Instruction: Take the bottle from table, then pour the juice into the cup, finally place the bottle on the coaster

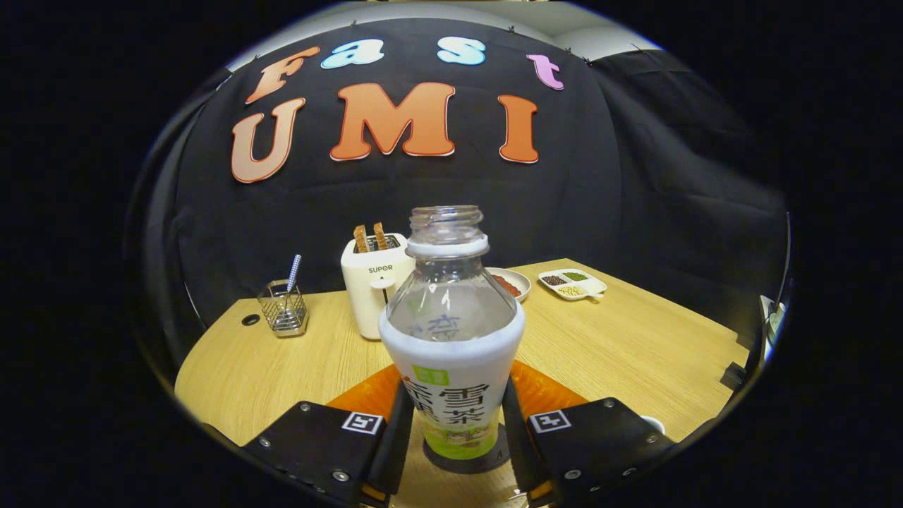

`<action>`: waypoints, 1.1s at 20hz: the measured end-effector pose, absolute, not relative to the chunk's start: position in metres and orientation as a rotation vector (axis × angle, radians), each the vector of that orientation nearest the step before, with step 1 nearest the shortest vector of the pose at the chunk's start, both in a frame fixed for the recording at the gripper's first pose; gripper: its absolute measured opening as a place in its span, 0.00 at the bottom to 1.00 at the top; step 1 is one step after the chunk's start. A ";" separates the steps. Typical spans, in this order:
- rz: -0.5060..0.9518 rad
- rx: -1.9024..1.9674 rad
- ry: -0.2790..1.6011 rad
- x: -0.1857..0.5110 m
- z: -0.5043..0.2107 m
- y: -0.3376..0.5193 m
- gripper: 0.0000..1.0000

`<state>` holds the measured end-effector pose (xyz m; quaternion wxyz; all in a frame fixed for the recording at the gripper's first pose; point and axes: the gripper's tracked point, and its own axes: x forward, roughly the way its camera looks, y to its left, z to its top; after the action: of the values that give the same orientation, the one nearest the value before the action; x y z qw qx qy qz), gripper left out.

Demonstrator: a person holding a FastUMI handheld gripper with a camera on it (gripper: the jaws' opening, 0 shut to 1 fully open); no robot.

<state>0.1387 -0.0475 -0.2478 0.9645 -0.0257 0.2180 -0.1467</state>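
An uncapped clear bottle [451, 339] with a white and green label stands upright between my fingers. Its upper part looks empty. Its base rests on a dark round coaster [494, 462], which lies on an orange mat [543, 391]. My gripper [456, 430] holds the bottle at label height, and both fingers [393, 444] press against its sides. The white rim of a cup [655, 423] peeks out just behind the right finger.
On the wooden table [635, 346] beyond the bottle stand a white toaster [370, 282] with two slices of toast, a wire holder [283, 309] with a straw, a plate of red food [511, 283] and a divided white dish [573, 283]. Black cloth walls close the back.
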 end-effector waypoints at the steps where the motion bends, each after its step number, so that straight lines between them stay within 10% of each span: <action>1: -0.304 -0.067 0.465 0.138 -0.257 -0.050 0.61; 13: -0.323 -0.036 0.454 0.138 -0.266 -0.059 0.67; 18: -0.343 -0.004 0.400 0.128 -0.237 -0.061 0.97; 22: -0.326 -0.046 0.346 0.117 -0.195 -0.052 0.98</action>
<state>0.1165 -0.0520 -0.1954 0.9716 -0.0230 0.1715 -0.1613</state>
